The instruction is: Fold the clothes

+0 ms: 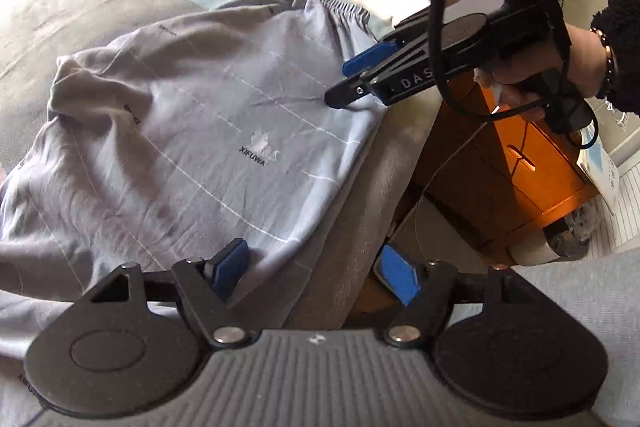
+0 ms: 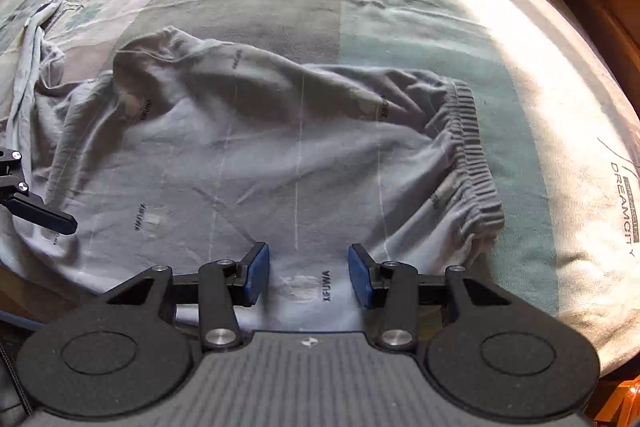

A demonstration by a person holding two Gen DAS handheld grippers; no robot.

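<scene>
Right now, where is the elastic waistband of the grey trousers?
In the right wrist view the elastic waistband lies right of centre on the bedspread, beyond the open right claw.

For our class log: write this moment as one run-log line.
task: fold clothes | grey trousers spread on bed | left tool open | right tool open

Rumpled grey pyjama trousers point(image 2: 280, 155) on bed

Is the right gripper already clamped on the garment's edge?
No: the right gripper stands open, its blue pads apart over the grey garment.
</scene>
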